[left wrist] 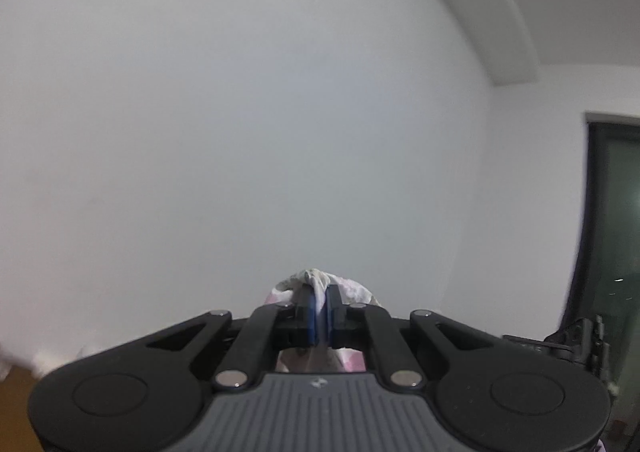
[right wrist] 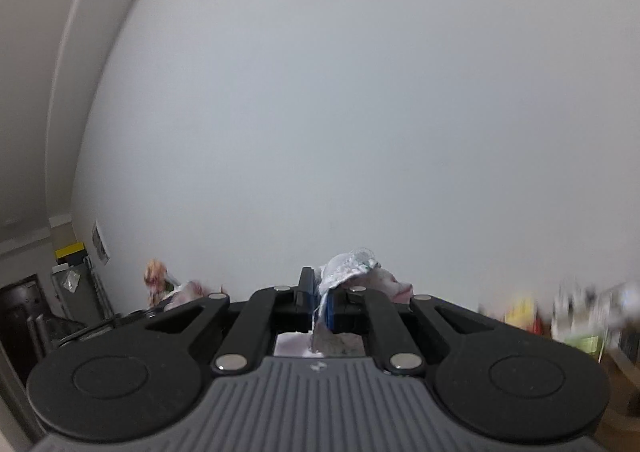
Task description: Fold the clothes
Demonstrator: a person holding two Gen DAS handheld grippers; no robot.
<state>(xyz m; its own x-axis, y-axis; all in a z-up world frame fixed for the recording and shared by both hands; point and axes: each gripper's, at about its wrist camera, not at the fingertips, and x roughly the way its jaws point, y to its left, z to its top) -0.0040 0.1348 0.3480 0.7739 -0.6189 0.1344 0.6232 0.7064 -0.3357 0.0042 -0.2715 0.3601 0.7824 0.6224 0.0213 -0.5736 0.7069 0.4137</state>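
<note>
Both views face a plain white wall, with each gripper pointing roughly level. My left gripper (left wrist: 319, 298) is shut on a bunched edge of a white garment with pink print (left wrist: 316, 280); a fold of the cloth pokes out past the blue pads and more hangs below the jaws. In the right wrist view my right gripper (right wrist: 319, 294) is shut on another bunch of the same pale cloth (right wrist: 352, 266), which spills over the right finger. The rest of the garment is hidden under the gripper bodies.
A white wall (left wrist: 240, 112) fills the left view, with a dark window or door (left wrist: 616, 212) at the right edge. In the right view a dark rack (right wrist: 68, 292) and flowers (right wrist: 156, 280) stand low left, and blurred clutter (right wrist: 572, 312) lies low right.
</note>
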